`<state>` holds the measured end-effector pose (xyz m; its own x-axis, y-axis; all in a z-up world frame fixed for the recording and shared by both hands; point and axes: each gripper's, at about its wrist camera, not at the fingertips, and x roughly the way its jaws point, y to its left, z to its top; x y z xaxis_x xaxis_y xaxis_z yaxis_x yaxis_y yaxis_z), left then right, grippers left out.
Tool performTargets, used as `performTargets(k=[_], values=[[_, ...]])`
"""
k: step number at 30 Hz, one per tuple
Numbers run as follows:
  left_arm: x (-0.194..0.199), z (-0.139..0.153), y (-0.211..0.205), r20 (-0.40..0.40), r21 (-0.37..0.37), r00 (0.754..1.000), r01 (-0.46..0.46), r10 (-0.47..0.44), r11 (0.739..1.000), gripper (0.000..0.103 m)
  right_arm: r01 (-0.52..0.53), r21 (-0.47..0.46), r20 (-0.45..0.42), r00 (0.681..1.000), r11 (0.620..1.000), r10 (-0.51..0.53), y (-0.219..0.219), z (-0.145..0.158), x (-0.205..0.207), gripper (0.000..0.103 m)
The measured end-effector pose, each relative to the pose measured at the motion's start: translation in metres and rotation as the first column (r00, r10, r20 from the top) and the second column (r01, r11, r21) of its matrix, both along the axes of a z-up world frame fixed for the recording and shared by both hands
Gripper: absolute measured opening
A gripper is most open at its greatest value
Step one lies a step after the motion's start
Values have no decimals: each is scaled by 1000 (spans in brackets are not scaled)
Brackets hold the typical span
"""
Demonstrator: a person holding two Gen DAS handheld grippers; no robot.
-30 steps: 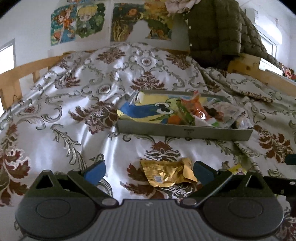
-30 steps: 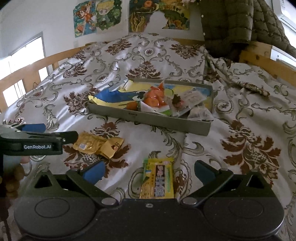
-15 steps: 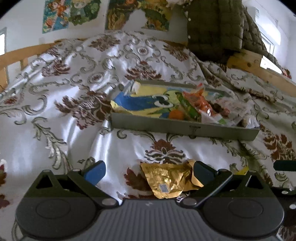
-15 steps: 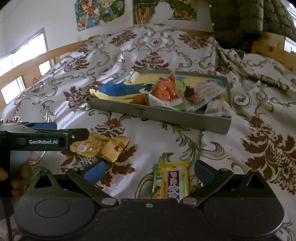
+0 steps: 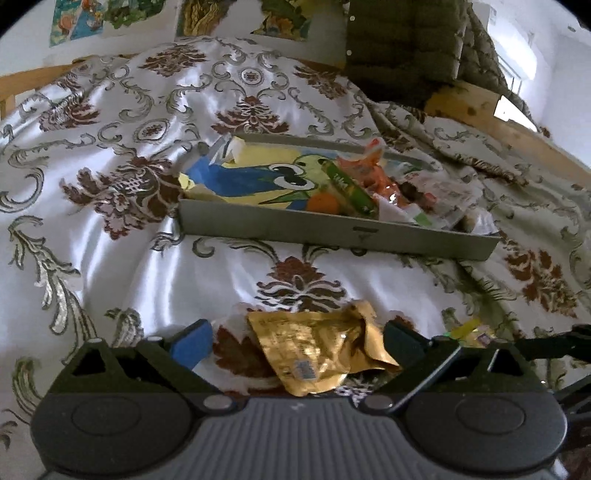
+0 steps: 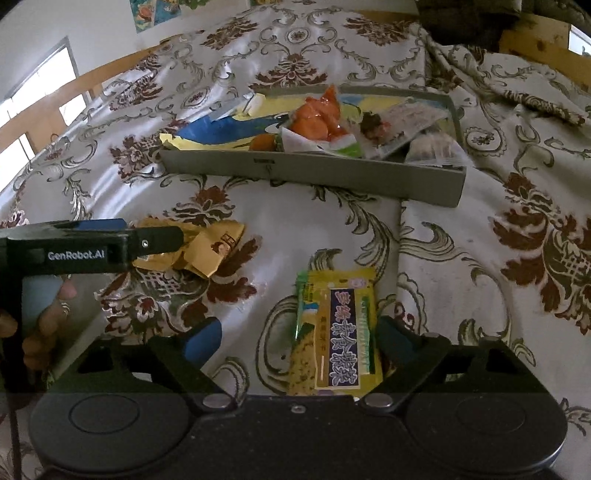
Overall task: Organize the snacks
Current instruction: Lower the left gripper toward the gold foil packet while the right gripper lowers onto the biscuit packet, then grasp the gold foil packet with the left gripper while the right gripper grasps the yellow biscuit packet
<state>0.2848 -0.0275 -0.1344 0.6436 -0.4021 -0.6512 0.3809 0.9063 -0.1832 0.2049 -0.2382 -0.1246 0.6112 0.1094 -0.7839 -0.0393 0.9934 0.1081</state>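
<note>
Bedspread (image 5: 155,258): white satin, brown-and-grey floral scrolls. Tray (image 6: 314,173): grey walls, blue-yellow cartoon bird liner. Crumpled packet (image 5: 317,350): gold foil. Flat snack packet (image 6: 340,332): yellow-green, navy band with white characters.

Both hand-held grippers have sunk nearer their packets; the right hand-held gripper (image 6: 299,341) has apparently just been closing around the yellow packet (image 6: 338,325)

Patterned bedspread (image 5: 122,236), wooden bedframe (image 6: 55,110), postered wall (image 5: 33,44)

A home bedroom: a wooden-framed bed (image 5: 476,107) under a floral satin bedspread (image 5: 147,229), cartoon posters (image 5: 88,18) on the wall.
</note>
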Motion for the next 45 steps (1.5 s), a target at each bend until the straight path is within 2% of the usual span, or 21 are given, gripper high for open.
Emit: performTargets(k=[3,6,10,16,19,20,21,23,25,34,37,40,45], values=[[-3,3,-5,-16,-22,999,28,-29,999,98,1,-2,0,1000,1000,-1,0,-1,0,89],[-6,2,-13,-27,3,998,55,-54,999,94,-7,-32,1,1000,999,7,2,-1,0,87],[-5,-4,-15,-51,30,998,38,-36,999,94,2,-57,-12,1000,998,-2,2,-3,1,84],[-5,-3,-11,-75,-6,997,26,-27,1000,91,-6,-65,-33,999,998,4,4,-7,0,78],[-7,-2,-11,-79,-22,996,44,-46,999,80,-9,-71,-26,1000,997,7,6,-7,-1,63],[-8,-2,-13,-77,-20,996,46,-47,999,76,-10,-74,-24,1000,997,8,6,-6,-2,54],[-9,-1,-13,-73,-20,996,50,-51,999,74,-12,-75,-22,1000,997,10,6,-6,-2,52],[-11,1,-14,-73,-29,996,58,-60,998,63,-13,-74,-20,1000,997,12,7,-6,-2,52],[-13,2,-14,-73,-46,995,58,-62,997,57,-15,-71,-17,1000,997,14,7,-6,-2,52],[-15,11,-4,-34,-193,998,46,-53,980,44,-14,-68,-21,1000,998,12,7,-8,-1,54],[-18,14,-7,-7,-222,996,85,-88,971,43,-13,-71,-30,999,997,10,7,-10,0,56],[-18,12,-17,13,-206,991,131,-131,970,43,-13,-74,-34,999,997,10,8,-12,1,57],[-4,4,-25,-15,-214,994,103,-108,971,43,-14,-70,-35,999,997,12,9,-13,1,61]])
